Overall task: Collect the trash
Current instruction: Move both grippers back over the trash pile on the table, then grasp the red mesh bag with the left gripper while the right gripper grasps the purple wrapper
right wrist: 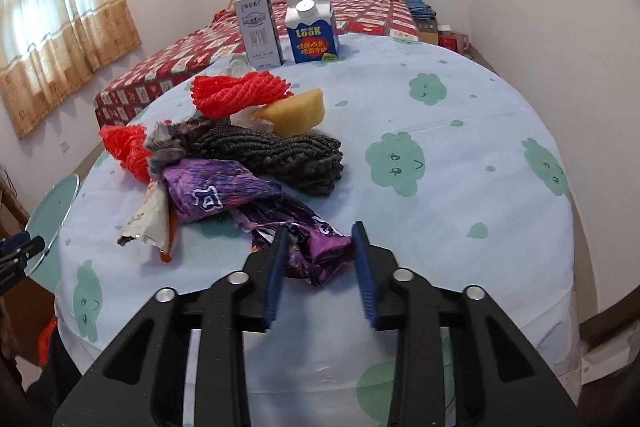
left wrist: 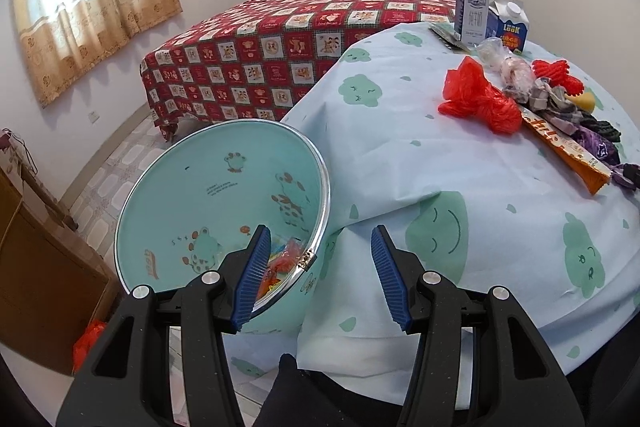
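Left wrist view: left gripper (left wrist: 316, 277) hovering with jaws apart, holding nothing, the left finger overlapping the steel rim of the mint-green bin (left wrist: 224, 203). Bin tilted against the table edge, a few coloured scraps at its bottom. Red plastic bag (left wrist: 478, 97) and orange wrapper (left wrist: 568, 153) lying on the tablecloth (left wrist: 400, 167), well apart from this gripper.

Right wrist view: right gripper (right wrist: 320, 269) straddling the crumpled purple wrapper (right wrist: 316, 251) at the near end of the trash pile; pads alongside the foil on both sides, apparently not yet pressing, so counted as released. Judged light, thin, crackly, likely slippery; best pinched across the bunched middle, not a loose flap. Dark knitted cloth (right wrist: 280, 155), yellow sponge (right wrist: 294, 113), two cartons (right wrist: 288, 27) standing beyond
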Demonstrator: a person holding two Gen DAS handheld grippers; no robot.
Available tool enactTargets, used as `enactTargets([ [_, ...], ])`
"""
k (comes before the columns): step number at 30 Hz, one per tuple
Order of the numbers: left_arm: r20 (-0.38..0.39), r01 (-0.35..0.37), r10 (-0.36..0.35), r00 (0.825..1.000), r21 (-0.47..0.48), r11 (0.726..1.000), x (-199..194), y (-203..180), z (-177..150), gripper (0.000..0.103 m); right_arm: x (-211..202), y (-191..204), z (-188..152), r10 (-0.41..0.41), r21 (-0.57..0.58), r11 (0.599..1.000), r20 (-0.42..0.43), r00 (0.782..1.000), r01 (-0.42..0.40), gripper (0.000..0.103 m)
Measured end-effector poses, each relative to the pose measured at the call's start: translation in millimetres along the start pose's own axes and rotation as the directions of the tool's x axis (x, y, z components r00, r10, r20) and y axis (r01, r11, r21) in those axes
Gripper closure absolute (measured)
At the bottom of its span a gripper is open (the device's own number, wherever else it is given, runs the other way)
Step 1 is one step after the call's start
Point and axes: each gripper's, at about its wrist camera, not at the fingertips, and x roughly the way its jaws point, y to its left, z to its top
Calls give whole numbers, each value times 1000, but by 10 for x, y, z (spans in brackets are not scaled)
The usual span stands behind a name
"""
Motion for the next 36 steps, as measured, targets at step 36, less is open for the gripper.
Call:
enactTargets([
  [36, 25, 139, -142, 990, 88, 986, 560, -1177, 1155, 88, -274, -429, 623, 3, 41, 999, 249, 969, -13, 89],
])
